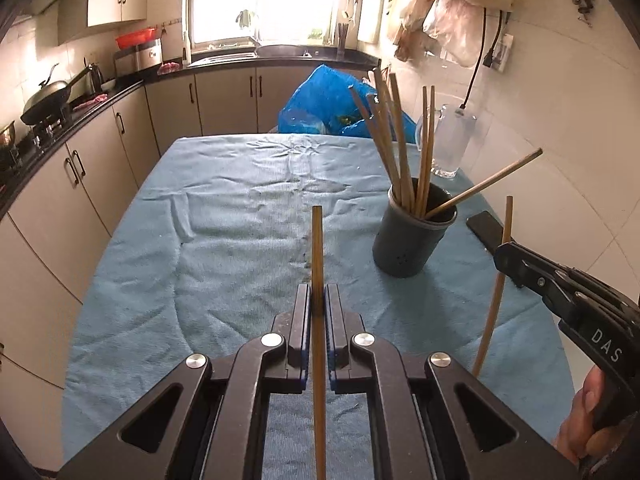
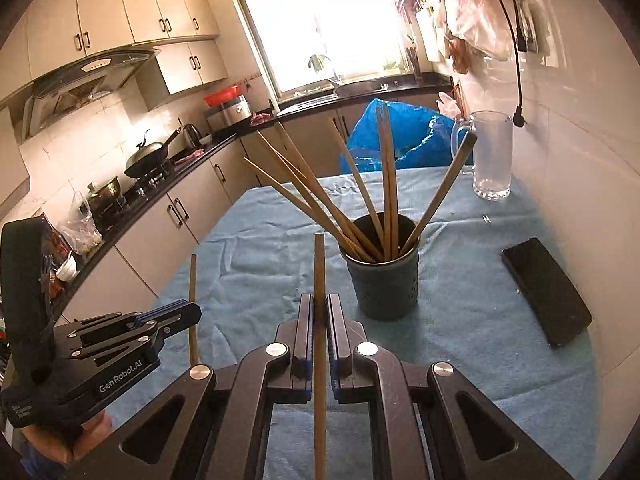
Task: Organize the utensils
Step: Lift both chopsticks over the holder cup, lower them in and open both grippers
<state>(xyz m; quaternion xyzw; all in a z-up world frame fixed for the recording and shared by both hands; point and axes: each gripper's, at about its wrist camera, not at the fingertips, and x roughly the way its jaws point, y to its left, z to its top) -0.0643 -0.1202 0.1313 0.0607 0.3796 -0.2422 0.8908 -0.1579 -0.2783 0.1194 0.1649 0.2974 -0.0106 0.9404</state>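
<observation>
Already we had each claw, left (image 1: 318,300) and right (image 2: 319,312), pinching one chopstick (image 1: 317,248) mid-shaft; light, stiff, slippery wood, bound for the holder (image 2: 383,276) near the surface's right edge.

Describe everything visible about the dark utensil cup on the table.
The utensil cup is a dark grey, matte, plastic-looking cylinder with small drain holes low on its wall. It stands upright on the blue cloth, right of the table's middle, near the black phone. Several wooden chopsticks stand in it, fanned outward against its rim. Neither gripper touches it.
</observation>
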